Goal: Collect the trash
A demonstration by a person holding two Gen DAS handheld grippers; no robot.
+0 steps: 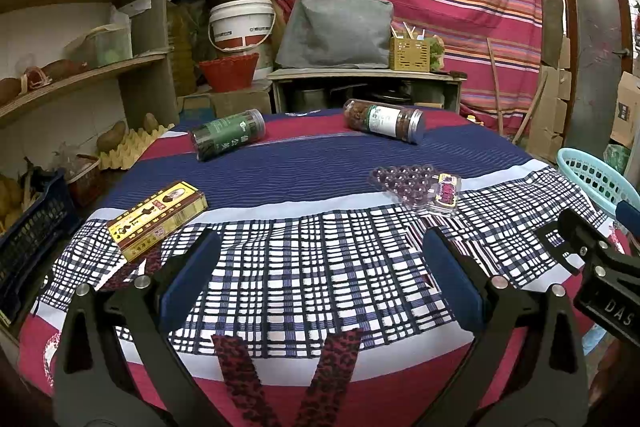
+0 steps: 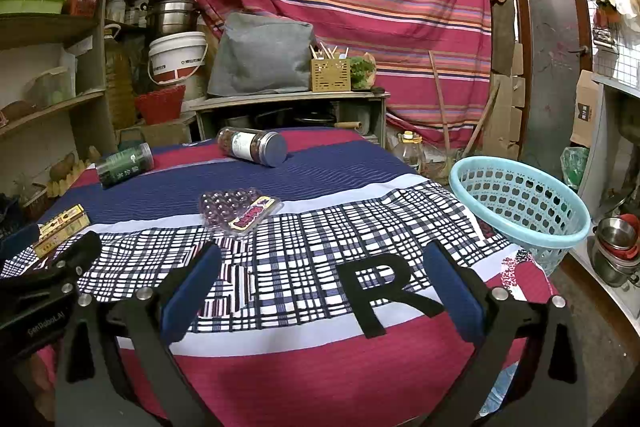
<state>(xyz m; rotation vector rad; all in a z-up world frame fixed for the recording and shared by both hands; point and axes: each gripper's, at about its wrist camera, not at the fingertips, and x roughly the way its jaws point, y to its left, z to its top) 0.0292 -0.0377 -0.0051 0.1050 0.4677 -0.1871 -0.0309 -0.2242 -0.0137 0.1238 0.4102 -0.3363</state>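
Lying loose on the cloth-covered table (image 1: 320,155), four pieces of trash are seen from left to right: yellow box (image 1: 158,219), green jar (image 1: 228,139), brown jar (image 1: 384,121), blister tray (image 1: 416,187). The blue basket (image 2: 520,203) is parked at right, presumably for drop-off. The left gripper (image 1: 316,275) and right gripper (image 2: 320,283) are held spread and empty at the lower frame.

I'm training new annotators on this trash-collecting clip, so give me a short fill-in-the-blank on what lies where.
1. Both jars, the green-labelled jar and the white-labelled jar, lie on their ____.
2. The yellow box lies nearest the ____ gripper.
3. The light blue basket has ____ in it.
4. The right gripper has its jaws ____.

Missing words: sides; left; nothing; open
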